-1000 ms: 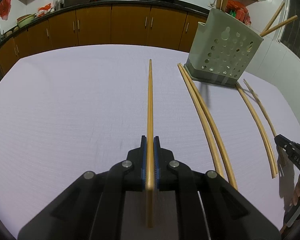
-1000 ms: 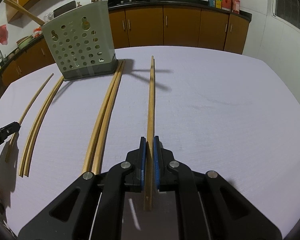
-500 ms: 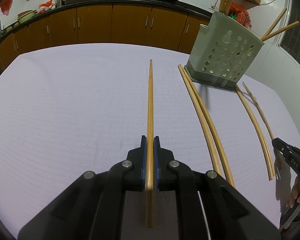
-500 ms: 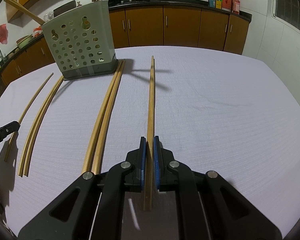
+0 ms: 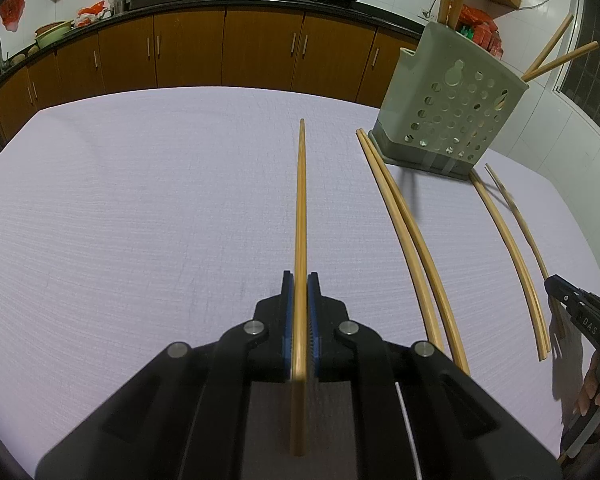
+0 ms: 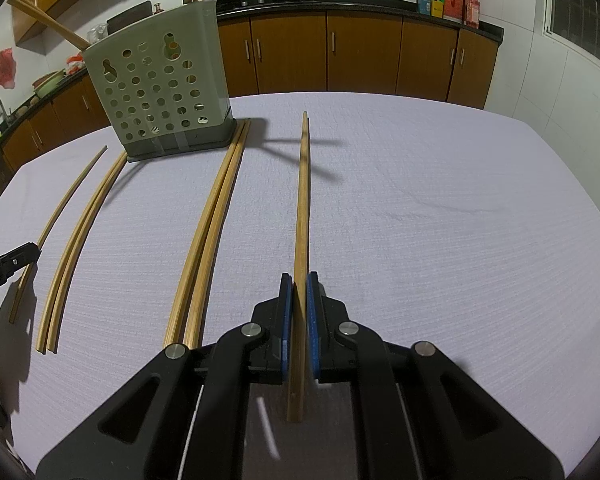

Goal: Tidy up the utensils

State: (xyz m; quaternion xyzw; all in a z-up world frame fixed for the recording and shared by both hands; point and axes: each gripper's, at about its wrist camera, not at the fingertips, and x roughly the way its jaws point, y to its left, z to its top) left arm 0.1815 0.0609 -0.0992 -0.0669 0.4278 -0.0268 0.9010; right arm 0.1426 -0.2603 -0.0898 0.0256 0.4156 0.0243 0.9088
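Left wrist view: left gripper (image 5: 299,280) clamps one chopstick (image 5: 301,200) pointing twelve o'clock; right gripper (image 6: 299,280) clamps another chopstick (image 6: 302,200); holder (image 5: 448,108) at one o'clock.

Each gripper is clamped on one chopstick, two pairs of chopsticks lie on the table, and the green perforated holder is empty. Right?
Not quite: the green perforated holder is not empty. The right wrist view shows chopsticks sticking out of its top. The rest holds: the left gripper and right gripper each clamp one chopstick, and two pairs lie on the table.

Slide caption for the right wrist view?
Right gripper clamps one chopstick; two pairs lie beside the holder.
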